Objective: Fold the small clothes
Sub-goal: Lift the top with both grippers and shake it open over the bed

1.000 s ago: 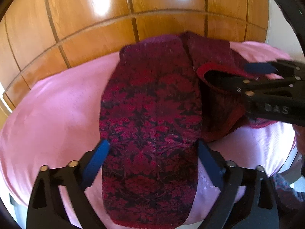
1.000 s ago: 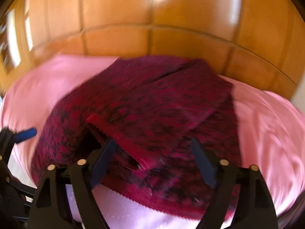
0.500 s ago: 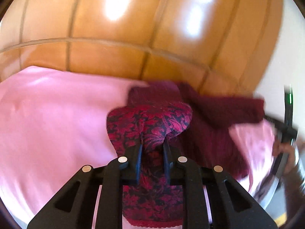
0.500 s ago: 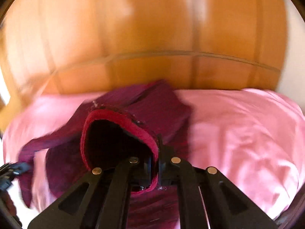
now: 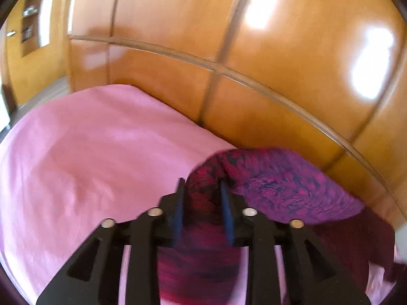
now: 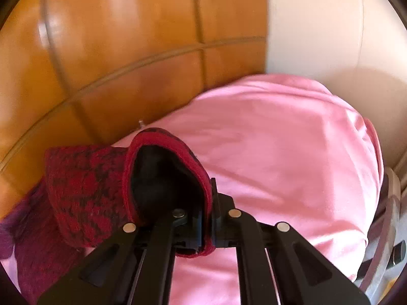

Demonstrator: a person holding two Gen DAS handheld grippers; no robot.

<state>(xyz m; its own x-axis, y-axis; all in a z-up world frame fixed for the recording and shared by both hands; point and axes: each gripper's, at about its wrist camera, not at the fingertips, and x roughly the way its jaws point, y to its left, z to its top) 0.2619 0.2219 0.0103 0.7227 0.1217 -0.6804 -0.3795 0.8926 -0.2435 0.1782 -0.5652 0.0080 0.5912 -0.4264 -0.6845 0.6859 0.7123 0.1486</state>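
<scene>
left gripper: jaws drawn narrow, a bunched fold of the garment is clamped between the blue pads; cloth fills the gap from tips to base.
right gripper: jaws drawn almost together, the garment's red hem is pinched between them; the hem is curled into an open loop with dark lining seen inside.
garment: dark red and black patterned knit, gripped at both ends. In the left wrist view it is seen lifted at the tongs, spreading to the right and far side, with a darker plain part trailing down at the near right. In the right wrist view the patterned body is seen hanging to the left of the tongs, the lower left part touching the sheet.
sheet: pink, smooth with slight creases; the left and near part is seen in the left wrist view, the right and far part in the right wrist view.
wood panelling: glossy orange-brown panels with grooves, just behind the far edge of the sheet; bright glare patches on it.
wall: pale, at the far right in the right wrist view.
sharpness: both views are motion-blurred, so knit detail cannot be read.
</scene>
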